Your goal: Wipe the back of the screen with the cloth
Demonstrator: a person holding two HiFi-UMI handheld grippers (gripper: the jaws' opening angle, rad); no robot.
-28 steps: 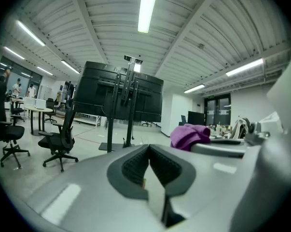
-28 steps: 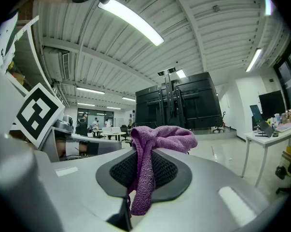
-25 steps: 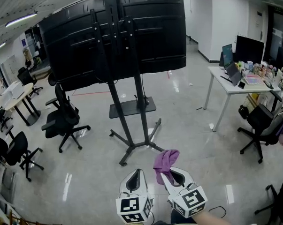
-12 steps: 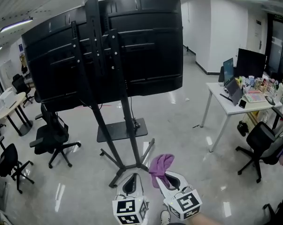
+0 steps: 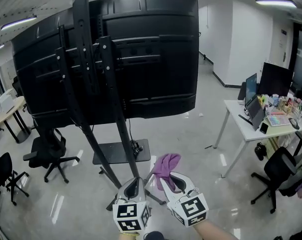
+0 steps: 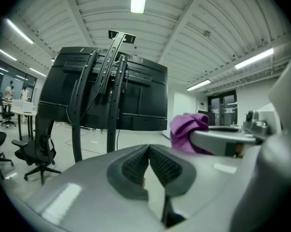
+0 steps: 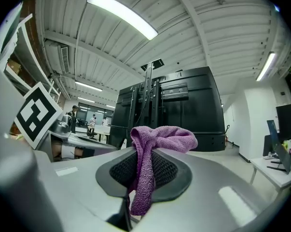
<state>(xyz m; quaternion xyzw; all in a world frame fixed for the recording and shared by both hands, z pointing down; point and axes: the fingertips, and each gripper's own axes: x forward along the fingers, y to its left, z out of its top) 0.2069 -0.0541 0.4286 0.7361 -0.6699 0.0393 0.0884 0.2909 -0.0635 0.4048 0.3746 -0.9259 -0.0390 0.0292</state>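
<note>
Purple cloth (image 5: 166,165) clamped in right gripper (image 5: 174,182), loose bunch poking toward 12 o'clock, well apart from screen (image 5: 156,59). Screen back fills 12 o'clock, on stand (image 5: 115,129). Left gripper (image 5: 132,188) at 9 o'clock of the right one, jaws together, empty.

Step judged: approach. Keep the clamp firm, lead with the loose bunch, meet bare panel at 1 o'clock, clear of the stand rails.

Versus 1.0 s ago: screen looms larger and closer; grip on cloth unchanged.
</note>
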